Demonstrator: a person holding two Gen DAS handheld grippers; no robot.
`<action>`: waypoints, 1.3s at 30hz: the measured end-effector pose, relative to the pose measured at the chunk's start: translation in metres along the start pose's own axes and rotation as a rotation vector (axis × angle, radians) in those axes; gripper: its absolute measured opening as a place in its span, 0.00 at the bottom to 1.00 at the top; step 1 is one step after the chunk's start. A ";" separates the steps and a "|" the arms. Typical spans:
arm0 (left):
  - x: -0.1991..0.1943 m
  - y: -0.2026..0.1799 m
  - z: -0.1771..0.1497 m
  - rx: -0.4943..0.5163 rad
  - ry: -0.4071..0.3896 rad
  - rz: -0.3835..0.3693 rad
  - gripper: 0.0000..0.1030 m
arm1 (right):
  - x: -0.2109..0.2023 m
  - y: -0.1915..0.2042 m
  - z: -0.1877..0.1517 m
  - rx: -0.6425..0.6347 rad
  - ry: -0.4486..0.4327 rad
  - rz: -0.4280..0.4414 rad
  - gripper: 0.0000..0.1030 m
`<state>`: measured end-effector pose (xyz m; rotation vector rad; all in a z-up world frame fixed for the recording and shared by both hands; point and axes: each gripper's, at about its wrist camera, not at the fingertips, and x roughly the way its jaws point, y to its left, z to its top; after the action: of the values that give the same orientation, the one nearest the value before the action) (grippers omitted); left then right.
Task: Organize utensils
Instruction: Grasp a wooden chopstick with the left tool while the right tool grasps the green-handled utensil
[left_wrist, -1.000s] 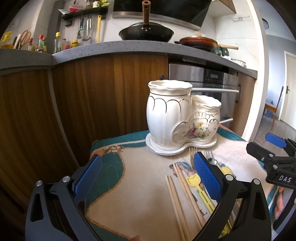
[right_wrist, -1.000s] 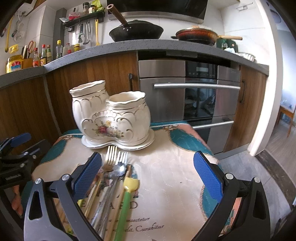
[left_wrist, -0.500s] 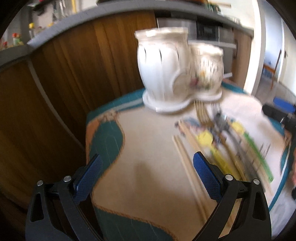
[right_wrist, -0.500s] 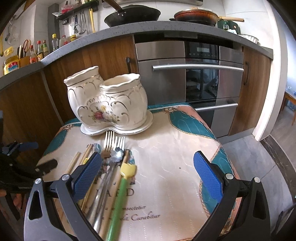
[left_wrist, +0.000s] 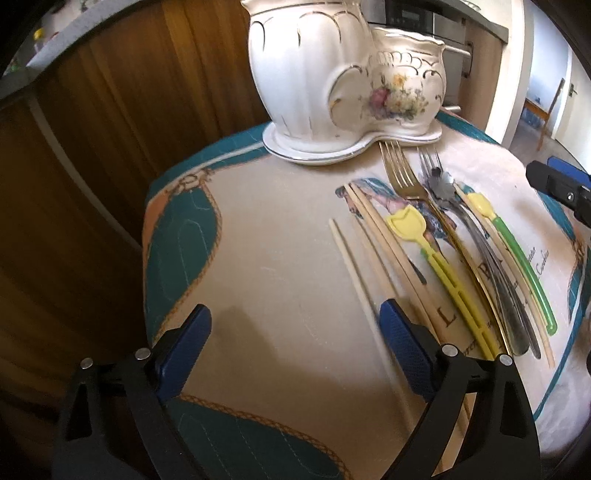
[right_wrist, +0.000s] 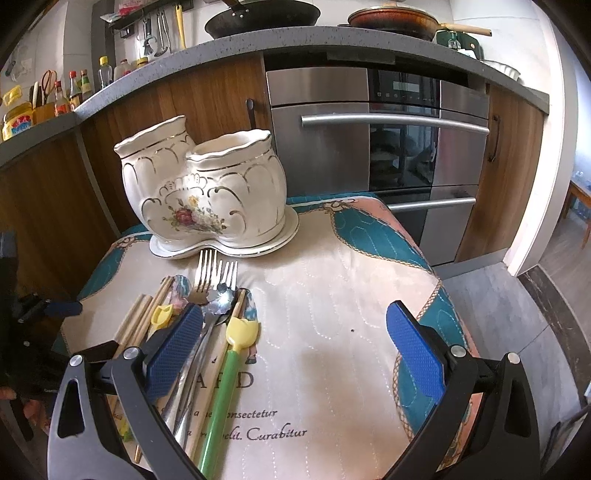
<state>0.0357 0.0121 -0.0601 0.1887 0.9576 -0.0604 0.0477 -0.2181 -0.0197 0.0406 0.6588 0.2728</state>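
A white double ceramic holder (left_wrist: 332, 74) (right_wrist: 207, 192) stands empty at the back of the cloth-covered table (left_wrist: 258, 258). In front of it lie a gold fork (left_wrist: 400, 173), a silver fork (left_wrist: 430, 162), a spoon (left_wrist: 439, 184), a yellow tulip-headed utensil (left_wrist: 402, 221), a green-handled one (left_wrist: 517, 251) (right_wrist: 221, 387) and pale chopsticks (left_wrist: 354, 258) (right_wrist: 136, 321). My left gripper (left_wrist: 295, 312) hangs tilted down over the cloth, jaws wide but closing. One chopstick lies just inside its right finger, untouched. My right gripper (right_wrist: 295, 312) is open, its left finger over the utensil handles.
Wooden cabinets (left_wrist: 110, 110) stand close behind the table. An oven (right_wrist: 369, 140) is behind to the right, under a counter with pans (right_wrist: 266, 14) and bottles (right_wrist: 74, 85). The table drops off to grey floor (right_wrist: 517, 314) on the right.
The left gripper has tipped downward and sunk toward the cloth, so the utensils now fill its view. The right gripper has tilted down a little.
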 end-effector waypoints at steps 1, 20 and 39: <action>0.000 0.002 0.000 -0.008 0.012 -0.009 0.90 | -0.001 0.001 0.001 -0.008 0.004 -0.006 0.95; -0.009 0.011 0.006 0.004 0.087 -0.106 0.25 | 0.012 0.031 -0.003 -0.222 0.293 0.053 0.80; -0.005 -0.007 0.012 0.064 0.062 -0.115 0.07 | 0.047 0.037 -0.005 -0.236 0.398 0.120 0.14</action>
<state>0.0417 0.0028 -0.0502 0.1956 1.0290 -0.1925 0.0715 -0.1706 -0.0473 -0.2054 1.0164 0.4793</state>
